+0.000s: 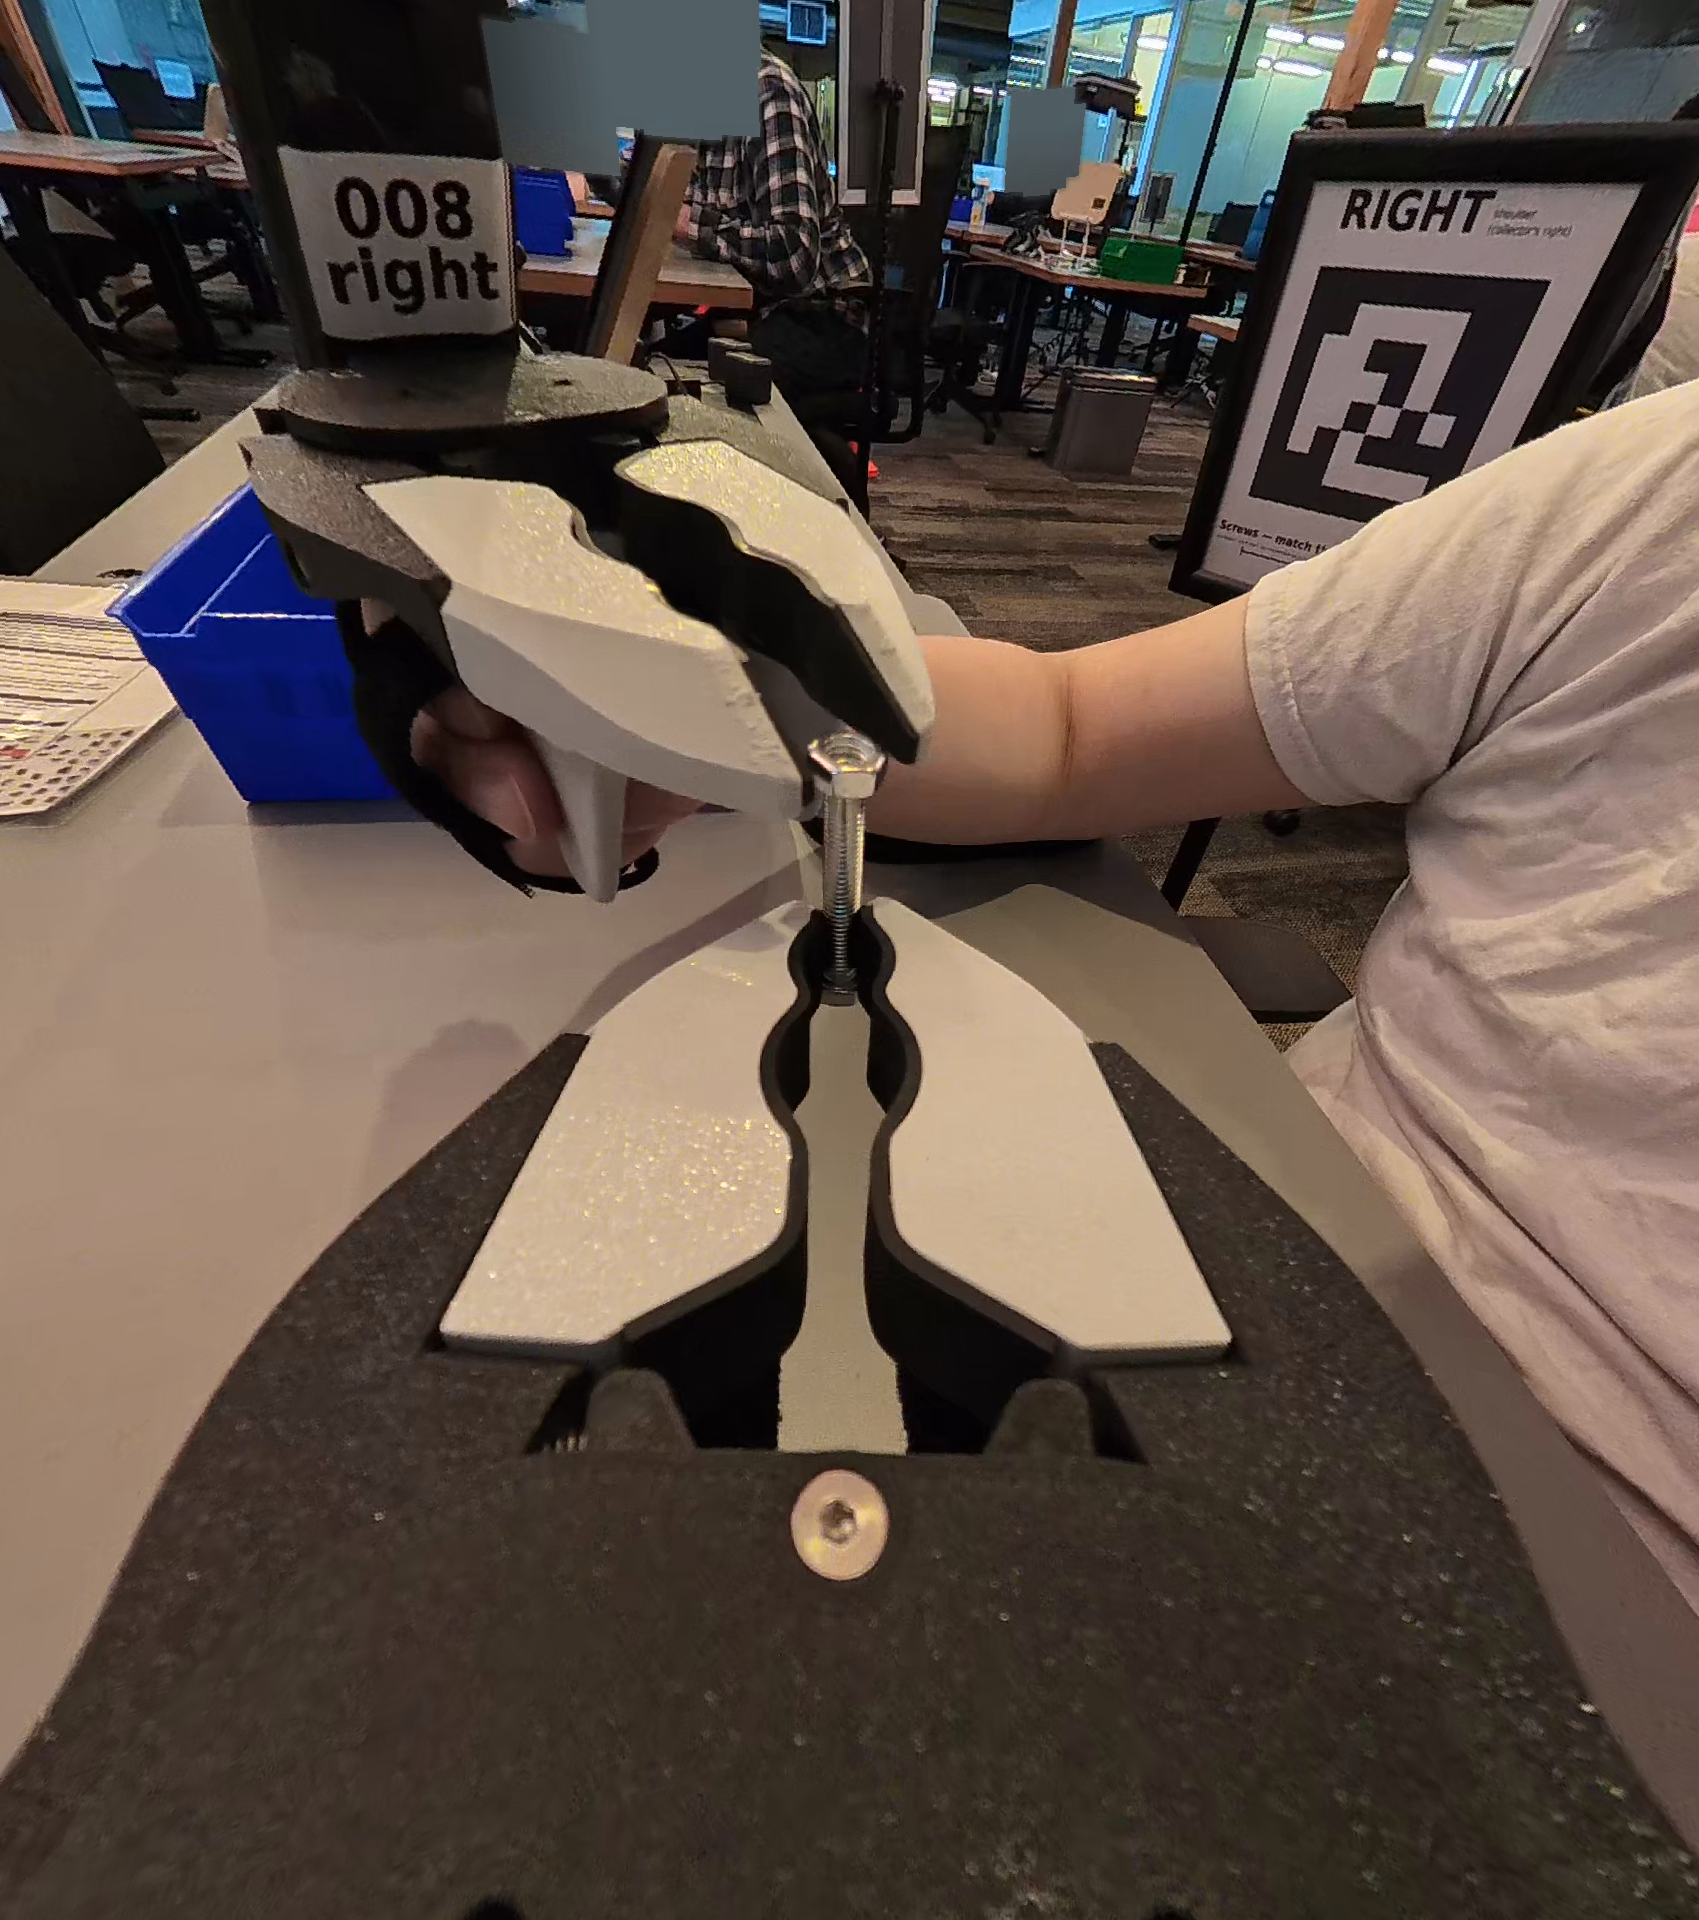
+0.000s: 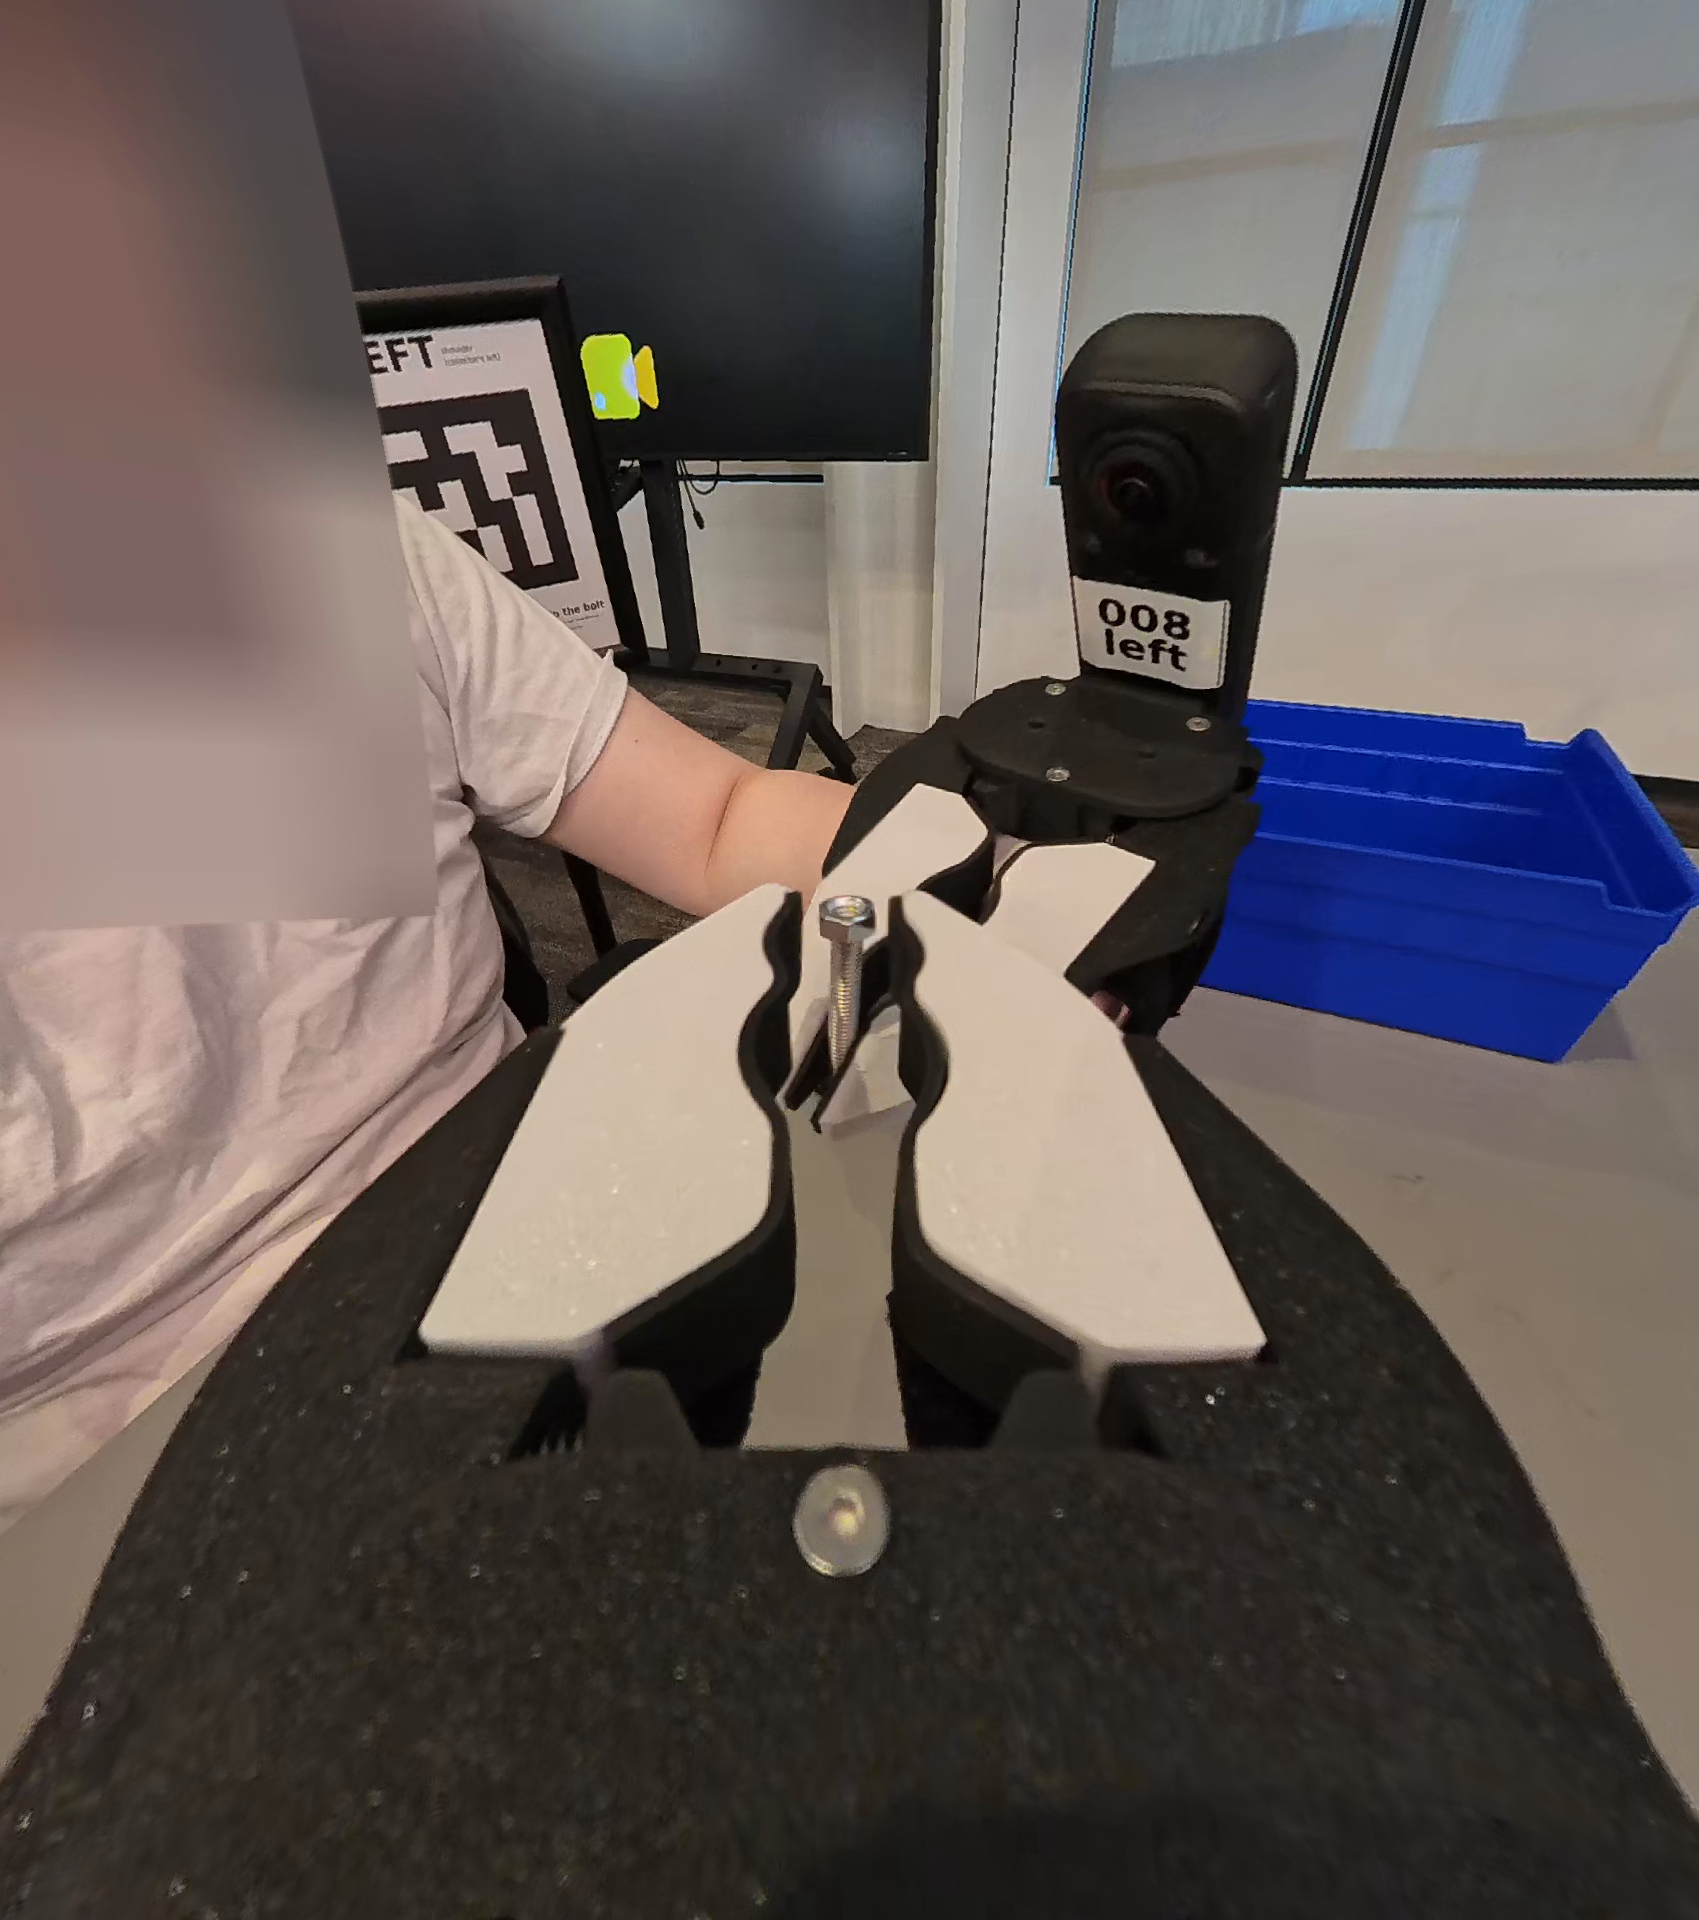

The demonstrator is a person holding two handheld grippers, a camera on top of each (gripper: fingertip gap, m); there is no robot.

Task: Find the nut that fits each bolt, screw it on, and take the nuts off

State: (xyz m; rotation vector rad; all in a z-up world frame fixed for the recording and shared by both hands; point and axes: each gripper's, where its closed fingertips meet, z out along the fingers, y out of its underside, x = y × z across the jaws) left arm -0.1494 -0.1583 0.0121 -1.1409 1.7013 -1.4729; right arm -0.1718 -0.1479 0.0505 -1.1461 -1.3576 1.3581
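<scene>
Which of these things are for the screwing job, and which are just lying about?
For the job:
- bolt, its lower end gripped by the left tool
- hex nut at its top end
- right tool, fingertips either side of the nut

Just lying about:
- blue bin
- printed sheet
- framed marker signs
- dark screen

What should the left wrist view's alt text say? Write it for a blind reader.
A silver bolt stands upright, its lower end clamped in the left tongs in the foreground. The right tongs reach in from the upper left, tips flanking the bolt's hex top. A blue bin sits behind on the grey table.
</scene>
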